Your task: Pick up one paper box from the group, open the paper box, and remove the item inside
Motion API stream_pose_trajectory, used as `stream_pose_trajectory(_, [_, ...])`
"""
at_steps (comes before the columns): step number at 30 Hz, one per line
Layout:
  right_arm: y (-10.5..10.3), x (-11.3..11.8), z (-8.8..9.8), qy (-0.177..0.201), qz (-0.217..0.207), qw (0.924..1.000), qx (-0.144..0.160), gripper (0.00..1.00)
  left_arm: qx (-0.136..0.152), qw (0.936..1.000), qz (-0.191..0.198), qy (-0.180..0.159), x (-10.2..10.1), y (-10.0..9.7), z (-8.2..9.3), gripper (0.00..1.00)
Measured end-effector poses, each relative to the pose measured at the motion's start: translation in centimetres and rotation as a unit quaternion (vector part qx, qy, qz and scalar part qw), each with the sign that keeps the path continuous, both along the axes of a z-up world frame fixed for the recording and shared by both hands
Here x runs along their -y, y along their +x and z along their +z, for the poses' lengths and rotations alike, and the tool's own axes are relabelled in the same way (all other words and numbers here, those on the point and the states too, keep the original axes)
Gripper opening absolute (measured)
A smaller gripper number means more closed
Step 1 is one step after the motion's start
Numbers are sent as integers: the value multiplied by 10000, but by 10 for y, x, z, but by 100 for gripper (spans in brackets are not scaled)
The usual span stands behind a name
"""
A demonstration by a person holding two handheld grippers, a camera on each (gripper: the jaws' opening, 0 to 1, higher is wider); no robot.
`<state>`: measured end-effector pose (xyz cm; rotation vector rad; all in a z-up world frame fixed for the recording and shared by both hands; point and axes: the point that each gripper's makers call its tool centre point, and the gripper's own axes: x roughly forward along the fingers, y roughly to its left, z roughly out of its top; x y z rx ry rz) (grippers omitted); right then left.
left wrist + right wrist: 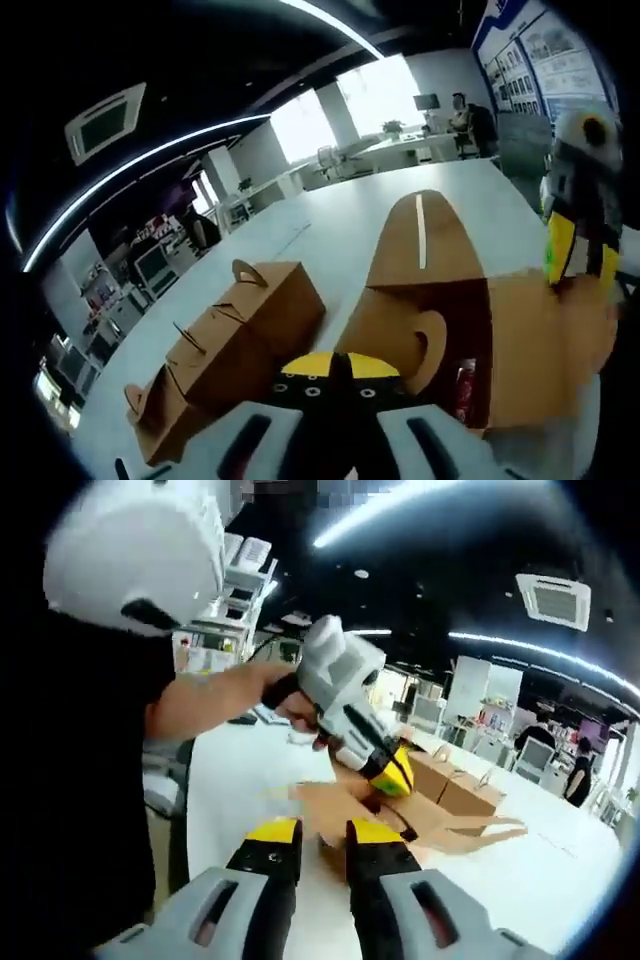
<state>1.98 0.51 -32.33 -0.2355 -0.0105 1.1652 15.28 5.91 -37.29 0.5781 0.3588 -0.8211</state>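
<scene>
- The left claw is nearly closed, apparently pinching a side flap of the open box just ahead of it.
- The right claw is slightly parted and empty, short of the box.
- A red item shows inside, right of the left claw.
- Best to hold the flap steady and reach straight into the opening.
- Spare boxes sit left on the counter.

brown paper box lies open on its side, flap up, beside closed handled boxes.
</scene>
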Motion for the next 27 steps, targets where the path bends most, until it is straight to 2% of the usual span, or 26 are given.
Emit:
stream_pose_trajectory(2, [7,5,23,507,-16,9987,-33,19,-49,10000,-44,63,2,-1,-4,8])
stream_pose_trajectory(3, [9,6,26,579,-24,9983,-34,19,-73,9999,-61,91,3,-2,-6,8])
stream_pose_trajectory(4, [16,12,38,810,-96,9967,10,19,-162,9997,-89,159,4,-3,-12,7])
stream_pose_trajectory(6, [35,22,52,1083,-337,9935,78,19,-213,9996,-114,129,8,-5,-12,6])
stream_pose_trajectory(7, [46,26,51,1049,-494,9932,50,19,-244,9994,-127,211,9,-6,-15,7])
stream_pose_trajectory(9, [58,24,37,728,-577,9957,-18,19,-266,9992,-132,255,12,-8,-18,7])
stream_pose_trajectory(11, [62,17,21,499,-488,9974,-201,19,-284,9991,-160,267,14,-11,-20,8])
stream_pose_trajectory(15, [54,-12,-8,228,-22,9982,-557,18,-339,9993,-80,158,14,-13,-18,8])
stream_pose_trajectory(18, [61,-17,-30,-293,-130,9984,-464,18,-421,9991,-45,-46,15,-15,-17,9])
stream_pose_trajectory(21, [62,-20,-39,-339,-82,9975,-615,18,-481,9984,-21,-287,15,-17,-15,9])
stream_pose_trajectory(23, [64,-21,-36,-212,-53,9973,-707,17,-496,9980,11,-393,15,-17,-14,9])
stream_pose_trajectory(27, [67,-20,-36,-199,-101,9967,-775,14,-566,9963,35,-641,15,-20,-10,11])
